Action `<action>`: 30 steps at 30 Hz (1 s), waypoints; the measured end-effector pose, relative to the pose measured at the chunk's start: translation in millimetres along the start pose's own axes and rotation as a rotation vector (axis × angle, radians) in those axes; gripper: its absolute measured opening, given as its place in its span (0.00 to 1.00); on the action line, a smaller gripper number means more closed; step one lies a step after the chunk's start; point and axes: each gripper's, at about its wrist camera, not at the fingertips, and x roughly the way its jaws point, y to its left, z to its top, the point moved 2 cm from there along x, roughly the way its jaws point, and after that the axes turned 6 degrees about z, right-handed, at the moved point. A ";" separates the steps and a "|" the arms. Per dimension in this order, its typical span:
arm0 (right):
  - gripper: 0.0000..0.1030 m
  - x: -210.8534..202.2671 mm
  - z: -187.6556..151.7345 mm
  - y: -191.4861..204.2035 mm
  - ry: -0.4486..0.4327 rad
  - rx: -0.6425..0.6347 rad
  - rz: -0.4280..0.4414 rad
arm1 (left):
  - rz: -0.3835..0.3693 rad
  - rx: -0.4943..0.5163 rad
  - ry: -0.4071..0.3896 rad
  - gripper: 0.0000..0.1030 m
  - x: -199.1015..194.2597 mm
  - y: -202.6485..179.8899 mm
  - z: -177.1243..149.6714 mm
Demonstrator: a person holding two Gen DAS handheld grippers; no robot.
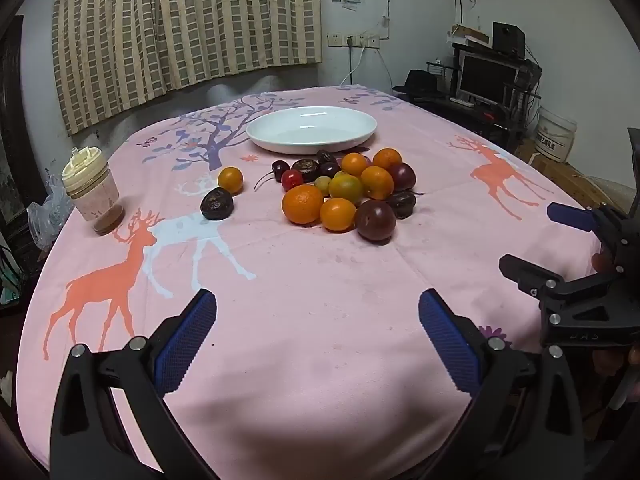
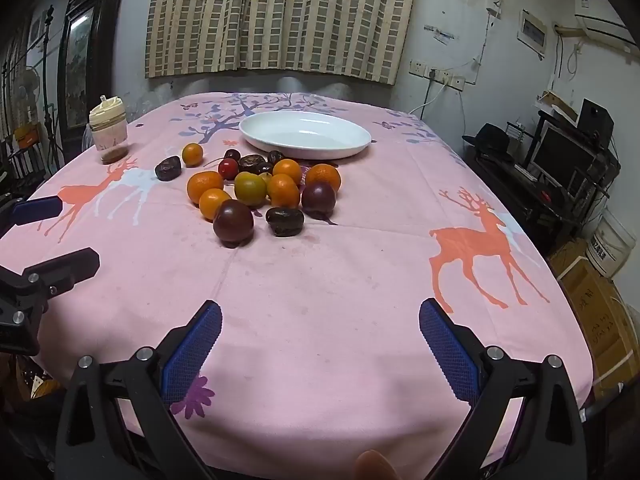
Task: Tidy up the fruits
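Observation:
A pile of fruit lies mid-table: several oranges, dark plums, wrinkled passion fruits and red cherries. It also shows in the right wrist view. One small orange and one passion fruit lie apart to the left. An empty white plate stands just behind the pile. My left gripper is open and empty over the near cloth. My right gripper is open and empty, also near the front edge. Each shows at the side of the other's view.
A lidded jar stands at the table's far left. The pink deer-print tablecloth covers the round table. A desk with a monitor and a white bucket stand off to the right, a curtain behind.

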 end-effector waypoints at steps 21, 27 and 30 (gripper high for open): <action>0.96 -1.4 0.2 -1.7 0.005 0.001 0.000 | 0.005 -0.001 0.018 0.96 2.8 2.9 -2.6; 0.96 -1.3 0.2 -1.7 0.005 0.002 -0.001 | 0.000 -0.005 0.019 0.96 3.0 3.8 -3.3; 0.96 -1.2 0.2 -1.5 0.005 0.002 -0.001 | 0.000 -0.005 0.020 0.96 3.2 4.1 -3.4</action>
